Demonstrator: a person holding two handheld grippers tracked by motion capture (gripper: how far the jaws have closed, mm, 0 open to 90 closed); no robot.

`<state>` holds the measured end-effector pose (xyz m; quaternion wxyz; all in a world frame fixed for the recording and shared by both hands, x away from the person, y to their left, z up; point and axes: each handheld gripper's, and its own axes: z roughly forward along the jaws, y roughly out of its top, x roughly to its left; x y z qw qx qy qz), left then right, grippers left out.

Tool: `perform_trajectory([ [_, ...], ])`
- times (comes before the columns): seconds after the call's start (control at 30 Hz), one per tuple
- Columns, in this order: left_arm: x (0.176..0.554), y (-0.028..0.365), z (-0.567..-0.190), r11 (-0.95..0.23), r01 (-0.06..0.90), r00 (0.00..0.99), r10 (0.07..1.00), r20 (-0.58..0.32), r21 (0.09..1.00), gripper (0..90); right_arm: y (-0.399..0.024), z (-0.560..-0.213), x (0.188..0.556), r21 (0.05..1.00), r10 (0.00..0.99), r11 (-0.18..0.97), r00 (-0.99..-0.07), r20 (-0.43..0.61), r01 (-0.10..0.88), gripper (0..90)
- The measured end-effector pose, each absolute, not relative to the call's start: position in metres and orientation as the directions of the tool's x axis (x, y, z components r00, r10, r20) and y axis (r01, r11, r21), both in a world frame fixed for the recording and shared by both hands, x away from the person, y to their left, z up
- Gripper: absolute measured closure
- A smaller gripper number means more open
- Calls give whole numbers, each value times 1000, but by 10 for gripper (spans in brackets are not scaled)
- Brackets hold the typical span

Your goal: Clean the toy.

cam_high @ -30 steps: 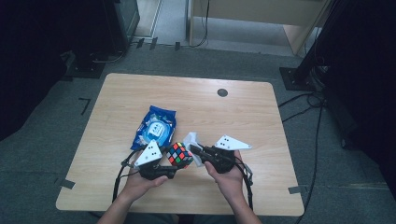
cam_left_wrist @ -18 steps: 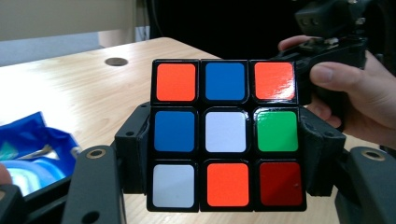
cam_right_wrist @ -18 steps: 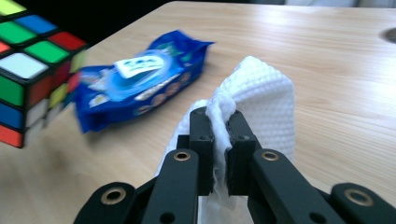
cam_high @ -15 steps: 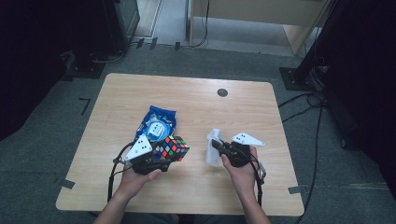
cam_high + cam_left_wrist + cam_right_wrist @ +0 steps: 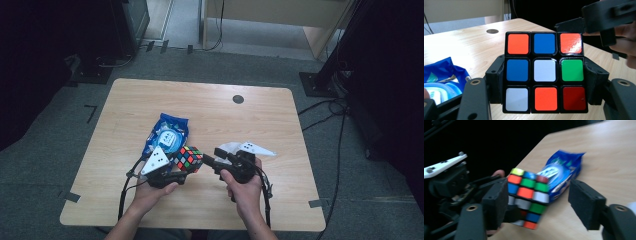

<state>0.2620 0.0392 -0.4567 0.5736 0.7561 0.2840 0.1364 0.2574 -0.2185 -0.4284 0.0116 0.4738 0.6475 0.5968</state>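
Note:
A scrambled Rubik's cube [image 5: 189,158] is held just above the table near its front edge, and my left gripper [image 5: 186,169] is shut on its sides. In the left gripper view the cube [image 5: 545,72] shows an orange, blue, white, green and red face between the two black jaws. My right gripper [image 5: 212,157] points left at the cube from close by. Its jaws have just been opening and now stand wide with nothing pressed between them. In the right gripper view the cube [image 5: 527,197] sits ahead of the spread jaws, beside the left one.
A blue wet-wipe packet [image 5: 167,134] lies on the wooden table [image 5: 260,120] just behind the cube. A crumpled white wipe [image 5: 231,147] rests on the table by my right gripper. A dark round grommet [image 5: 238,99] sits near the far edge.
My right gripper pulled away to the right with the white wipe, let it go on the table and opened. It now points back at the cube. The left gripper barely moved.

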Motion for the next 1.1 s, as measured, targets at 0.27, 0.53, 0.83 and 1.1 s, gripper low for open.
perform_trajectory([
  [0.27, 255, 26, -460, -207, 236, 812, 578, -76, 950, 338, -196, -439, 260, 706, 602, -171, -495, 627, 687, 266],
  [0.53, 250, 18, -463, -248, 211, 804, 594, -24, 945, 338, -195, -446, 263, 675, 612, -197, -449, 651, 711, 334],
  [0.83, 251, 15, -464, -259, 240, 804, 593, -42, 936, 326, -175, -431, 251, 824, 747, 71, -577, 329, 562, 340],
  [1.1, 263, 33, -461, -186, 299, 786, 604, -131, 936, 338, -194, -424, 257, 824, 655, -29, -612, 443, 566, 326],
])
